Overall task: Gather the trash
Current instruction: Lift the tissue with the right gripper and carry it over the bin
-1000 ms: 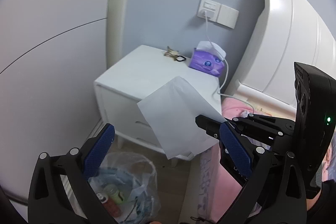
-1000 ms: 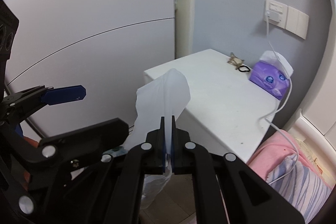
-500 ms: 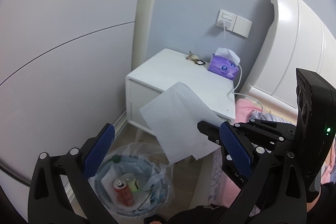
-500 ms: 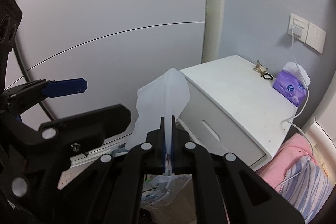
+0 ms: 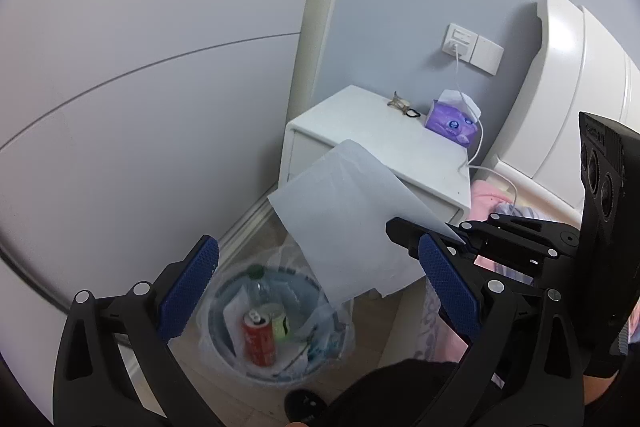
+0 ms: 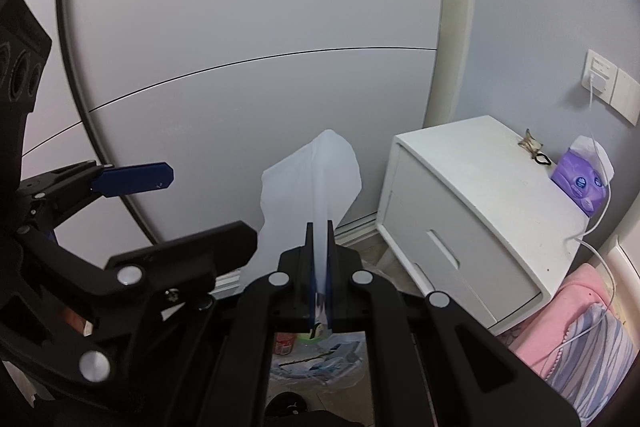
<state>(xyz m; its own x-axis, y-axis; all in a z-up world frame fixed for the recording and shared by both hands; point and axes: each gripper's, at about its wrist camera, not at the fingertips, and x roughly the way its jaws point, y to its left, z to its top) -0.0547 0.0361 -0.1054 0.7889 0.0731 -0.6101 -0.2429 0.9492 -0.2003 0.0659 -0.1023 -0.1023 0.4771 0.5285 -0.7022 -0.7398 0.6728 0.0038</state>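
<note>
My right gripper [image 6: 319, 227] is shut on a white sheet of tissue paper [image 6: 310, 183]. The sheet also shows in the left wrist view [image 5: 352, 223], hanging just above a trash bin [image 5: 232, 343] lined with a clear bag. The bin holds a red can [image 5: 259, 337], a green can [image 5: 280, 321] and a plastic bottle [image 5: 260, 287]. My left gripper [image 5: 320, 287] is open and empty, above the bin, with the right gripper [image 5: 404, 227] to its right.
A white nightstand [image 5: 376, 143] stands behind the bin, bearing a purple tissue pack [image 5: 450, 121], a hair clip [image 5: 398, 103] and a charging cable [image 5: 478, 143]. A white headboard [image 5: 560, 99] and pink bedding [image 6: 580, 311] lie to the right. A grey wall is on the left.
Both grippers have drawn back and up from the nightstand; the bin has come fully into the left wrist view. The right gripper still holds the tissue.
</note>
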